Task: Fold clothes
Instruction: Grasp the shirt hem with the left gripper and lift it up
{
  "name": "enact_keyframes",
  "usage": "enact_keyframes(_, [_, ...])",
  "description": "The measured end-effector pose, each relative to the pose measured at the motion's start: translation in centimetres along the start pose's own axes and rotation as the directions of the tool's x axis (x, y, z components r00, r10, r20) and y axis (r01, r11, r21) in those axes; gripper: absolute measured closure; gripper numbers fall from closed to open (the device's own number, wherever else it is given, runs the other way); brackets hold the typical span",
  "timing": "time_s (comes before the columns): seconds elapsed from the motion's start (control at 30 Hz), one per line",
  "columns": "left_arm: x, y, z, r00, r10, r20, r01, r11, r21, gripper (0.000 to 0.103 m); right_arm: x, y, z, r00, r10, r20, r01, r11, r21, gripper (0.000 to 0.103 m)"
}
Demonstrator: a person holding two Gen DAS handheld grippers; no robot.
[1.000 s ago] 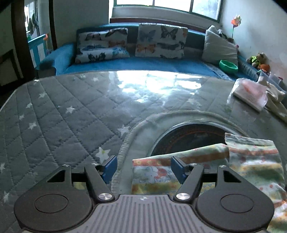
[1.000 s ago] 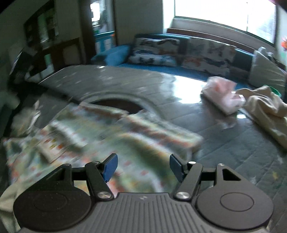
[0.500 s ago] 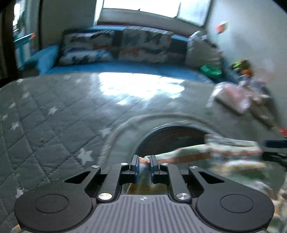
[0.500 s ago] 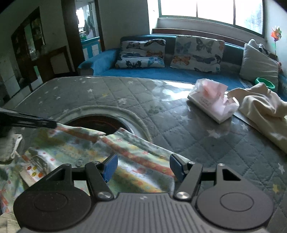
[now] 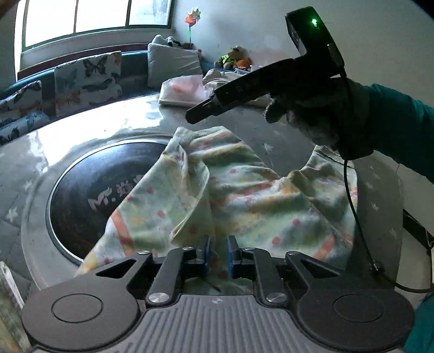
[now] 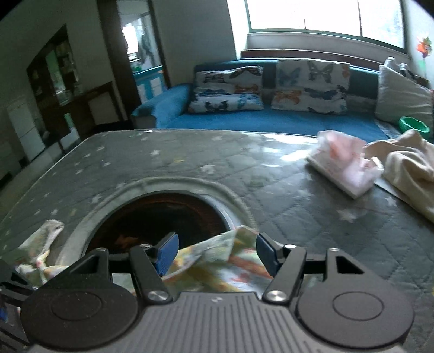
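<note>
Pinching the printed garment (image 5: 244,195) between your left gripper (image 5: 218,254) fingers, you needed its hem taut; your right gripper (image 6: 217,251) gaped empty above a corner.

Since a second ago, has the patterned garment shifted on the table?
Yes. The left gripper has shut on the patterned garment and dragged it up across the dark round inset, covering more of the inset's right side.

A home living room: blue sofa (image 6: 271,122) with butterfly cushions (image 6: 309,85), quilted table cover (image 6: 190,163), window (image 6: 325,16).
</note>
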State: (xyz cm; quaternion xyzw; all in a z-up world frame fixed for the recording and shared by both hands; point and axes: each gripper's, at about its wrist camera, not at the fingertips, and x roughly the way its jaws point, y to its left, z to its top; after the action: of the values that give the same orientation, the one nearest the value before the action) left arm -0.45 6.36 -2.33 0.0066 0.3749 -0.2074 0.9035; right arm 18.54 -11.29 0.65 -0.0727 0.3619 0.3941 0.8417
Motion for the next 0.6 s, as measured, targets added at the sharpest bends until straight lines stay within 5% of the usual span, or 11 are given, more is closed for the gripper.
enact_keyframes(0.07, [-0.9,0.1,0.2,1.000,0.009,0.023,-0.009,1.000,-0.014,0.083,0.3,0.3,-0.2,1.000,0.001,-0.009,-0.001,1.000,-0.020,0.038])
enact_keyframes(0.23, [-2.4,1.0,1.1,0.994,0.075,0.083,-0.070,0.996,-0.061,0.053,0.9,0.1,-0.5,0.999,-0.017,-0.029,0.016,1.000,-0.023,0.038])
enact_keyframes(0.6, [2.2,-3.2,1.2,1.000,0.023,-0.015,-0.020,0.990,0.139,0.047,1.2,-1.8,-0.8,0.996,-0.080,-0.042,0.081,0.997,0.016,0.038])
